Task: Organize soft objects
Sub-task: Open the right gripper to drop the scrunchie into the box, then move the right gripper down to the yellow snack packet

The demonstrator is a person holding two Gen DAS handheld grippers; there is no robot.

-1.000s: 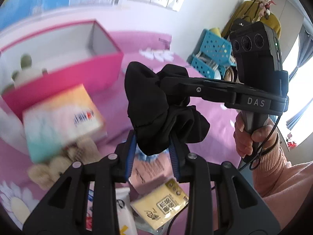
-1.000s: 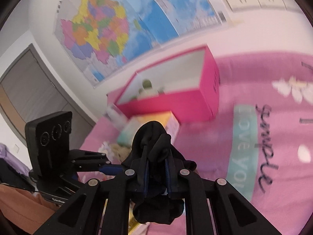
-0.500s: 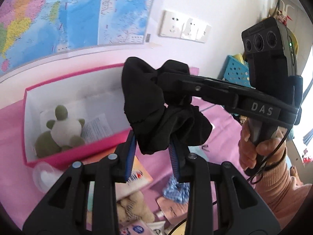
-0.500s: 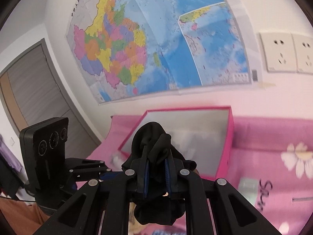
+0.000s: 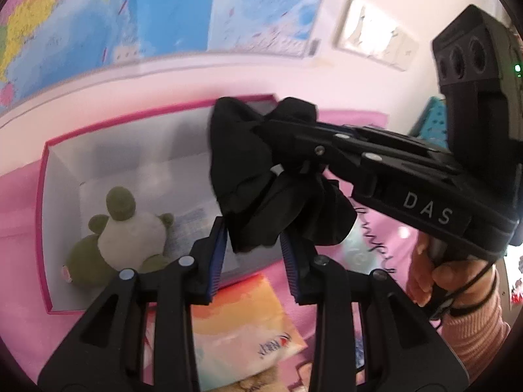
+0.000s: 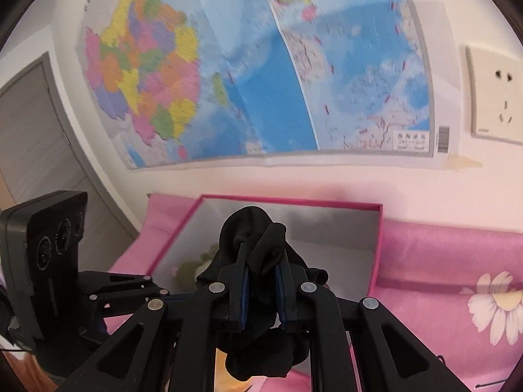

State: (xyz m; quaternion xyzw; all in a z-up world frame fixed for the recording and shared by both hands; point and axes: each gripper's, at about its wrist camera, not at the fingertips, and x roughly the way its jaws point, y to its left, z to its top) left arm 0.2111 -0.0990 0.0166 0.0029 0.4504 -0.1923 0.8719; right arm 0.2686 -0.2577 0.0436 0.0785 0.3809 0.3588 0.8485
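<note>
Above an open pink cardboard box with a pale grey inside (image 5: 49, 215), two black hand-held grippers hold one crumpled black fabric piece (image 5: 248, 176) between them in the air. The left gripper (image 5: 253, 254) has its blue-padded fingers closed on the cloth's lower edge. The right gripper (image 6: 261, 289) comes in from the right side of the left wrist view, its fingers pinched nearly together on the upper folds of the same cloth. From the right wrist view, the cloth bulges above the pads and hangs in a bunch below them. A person's hand (image 5: 438, 277), in a pink ribbed sleeve, grips the right gripper's handle.

Inside the box, at its near left corner, sits a small plush toy with a cream body and olive-green head and limbs (image 5: 121, 235), next to a printed paper sheet (image 5: 193, 225). The box stands on a pink bedspread with white daisy prints (image 6: 457, 261), against a white wall. A colourful wall map (image 6: 255, 75) hangs above it, with a white power socket (image 6: 497, 94) to its right. In front of the box lies an orange and pale blue soft packet (image 5: 242, 320).
</note>
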